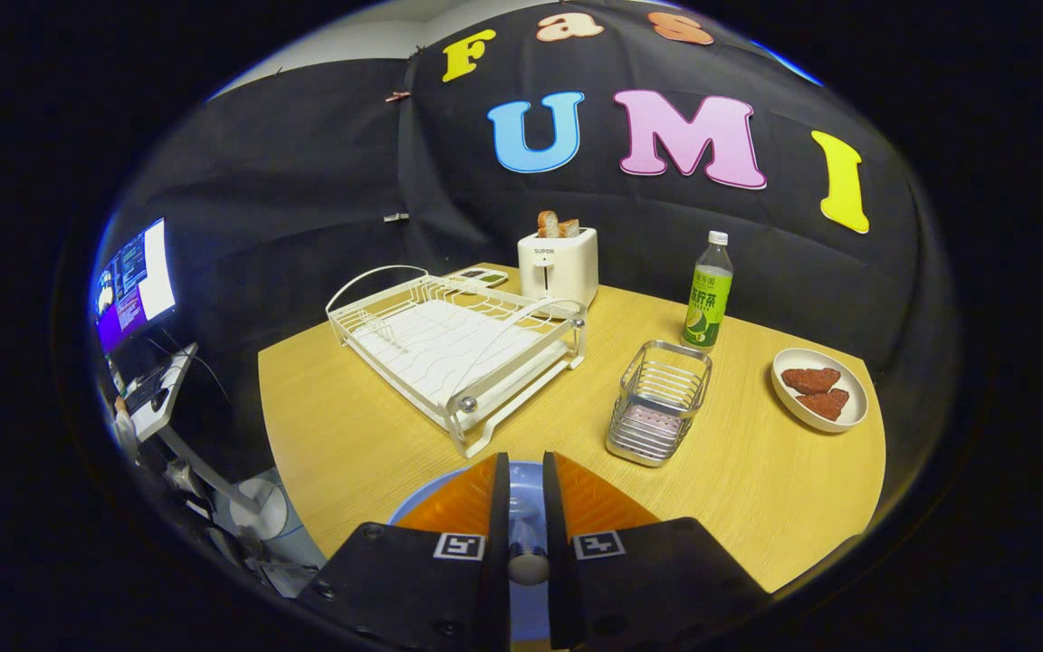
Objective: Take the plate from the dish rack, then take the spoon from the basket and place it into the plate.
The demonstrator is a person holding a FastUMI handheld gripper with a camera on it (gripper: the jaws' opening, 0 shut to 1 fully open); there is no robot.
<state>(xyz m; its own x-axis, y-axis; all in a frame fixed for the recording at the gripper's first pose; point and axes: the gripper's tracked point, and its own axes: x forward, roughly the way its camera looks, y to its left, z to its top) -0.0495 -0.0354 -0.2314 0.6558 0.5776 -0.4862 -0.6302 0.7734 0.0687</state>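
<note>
Spoon [528,543] between hand-held gripper [526,507] fingers, blue plate [521,480] beneath

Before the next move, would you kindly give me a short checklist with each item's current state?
1. Dish rack holds no plate: ok.
2. Basket holds no spoon: ok.
3. Blue plate lies on the table under the fingers: ok.
4. Gripper shut on the spoon, which is over the plate: ok.
5. Spoon touching the plate: cannot tell.
</note>
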